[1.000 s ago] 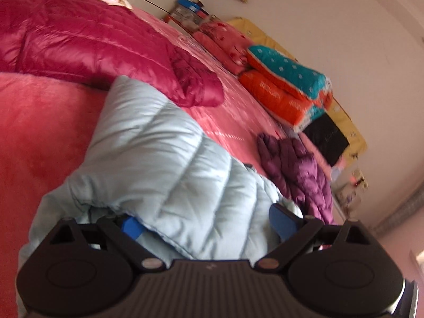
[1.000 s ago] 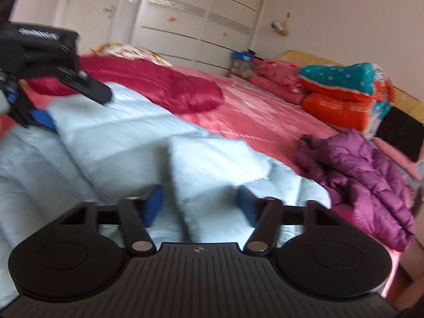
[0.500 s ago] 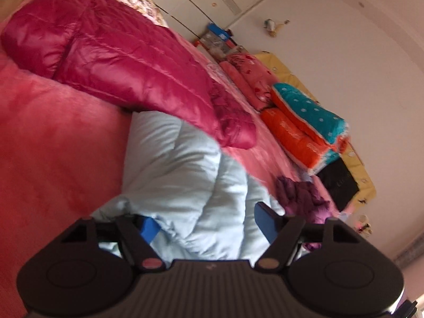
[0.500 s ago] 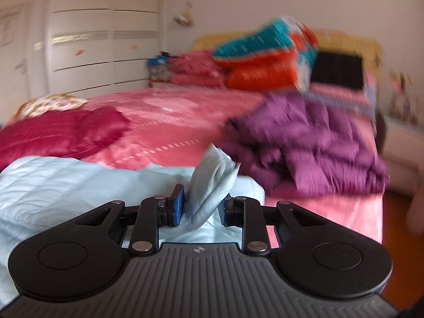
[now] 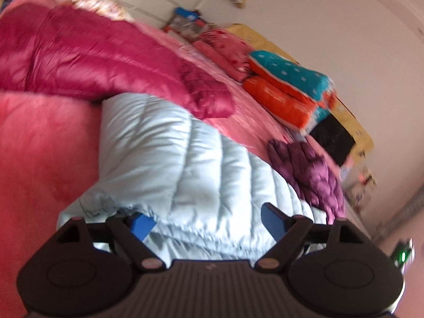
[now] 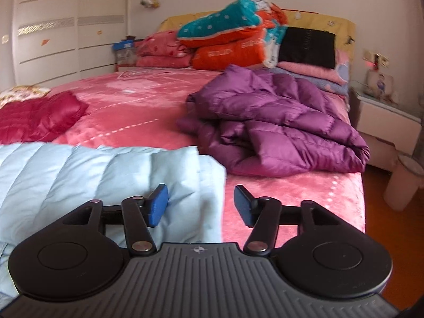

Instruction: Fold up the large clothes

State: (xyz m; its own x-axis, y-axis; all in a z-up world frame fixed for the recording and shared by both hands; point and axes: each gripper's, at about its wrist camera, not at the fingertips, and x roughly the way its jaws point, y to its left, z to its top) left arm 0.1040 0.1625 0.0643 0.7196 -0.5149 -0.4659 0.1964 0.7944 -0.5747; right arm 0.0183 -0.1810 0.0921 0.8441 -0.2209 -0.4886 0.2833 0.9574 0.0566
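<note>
A light blue quilted jacket [image 5: 185, 159] lies folded on the pink bed [image 6: 148, 106]. My left gripper [image 5: 206, 222] straddles its near hem. The jaws are opening, the bulk of the jacket sits between them, and the right pad's face shows bare. In the right wrist view the jacket's [image 6: 79, 172] end lies flat. My right gripper [image 6: 201, 205] hovers over its corner. These jaws are opening too, with the left pad above the fabric, the right pad over the blanket and nothing pinched.
A crumpled purple jacket [image 6: 278, 122] lies to the right and a crimson jacket [image 5: 92, 58] to the left rear. Folded orange and teal quilts [image 6: 233, 34] are stacked at the headboard. Beyond the bed's right edge stand a nightstand [image 6: 384, 122] and a bin [image 6: 405, 182].
My right gripper has let go of the light blue fold it pinched, and that fold now lies flat. The left gripper's jaws narrowed, then spread again over the hem.
</note>
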